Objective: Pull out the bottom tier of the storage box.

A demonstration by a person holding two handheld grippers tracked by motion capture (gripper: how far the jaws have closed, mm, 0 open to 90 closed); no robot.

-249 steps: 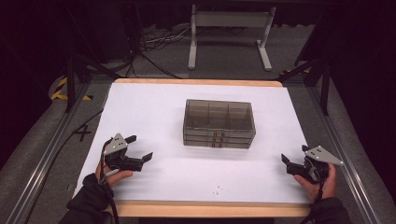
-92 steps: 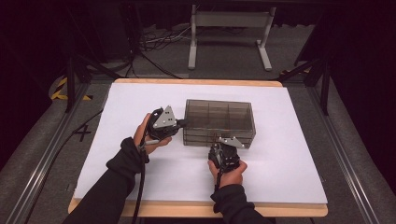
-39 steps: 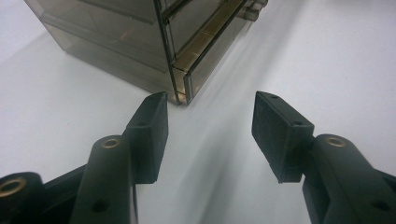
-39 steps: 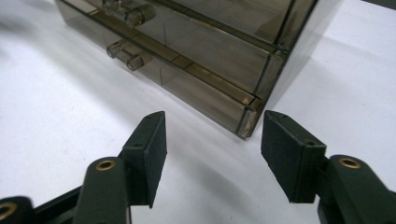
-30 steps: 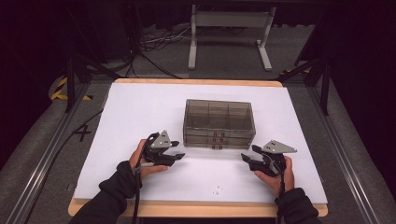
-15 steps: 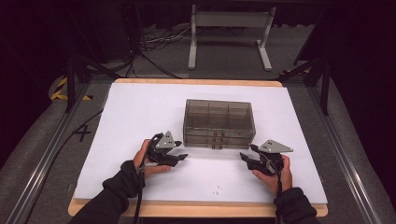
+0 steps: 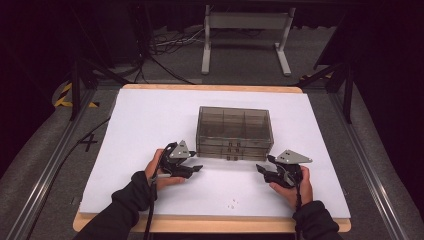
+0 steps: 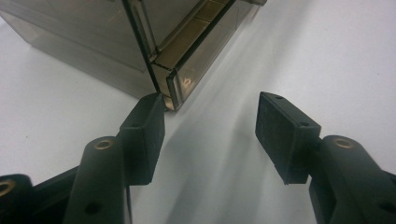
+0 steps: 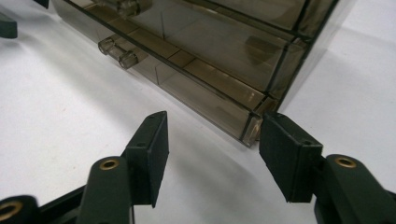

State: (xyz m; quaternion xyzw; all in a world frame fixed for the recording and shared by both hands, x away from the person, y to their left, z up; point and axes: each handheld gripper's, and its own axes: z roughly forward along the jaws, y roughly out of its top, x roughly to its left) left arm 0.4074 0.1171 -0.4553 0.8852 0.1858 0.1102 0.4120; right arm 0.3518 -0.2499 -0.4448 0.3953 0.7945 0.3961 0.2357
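While both hands are resting on the white table sheet [image 7: 150, 125], the smoky transparent plastic drawer box [image 7: 234, 131] is sitting mid-table, long axis running nine to three. The left gripper [image 7: 192, 169] is lying at the box's seven o'clock, the right gripper [image 7: 264, 170] at five; both are gaping, gripping nothing, equally near the front corners.

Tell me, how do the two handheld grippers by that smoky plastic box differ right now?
The left gripper sits nearer the drawer box, by its front left corner; the right gripper sits farther toward the table's near edge, off the front right corner. The left one's grey plate tilts up steeply, while the right one's lies flatter. Both are black, hand-held, with jaws open on nothing, aimed inward.
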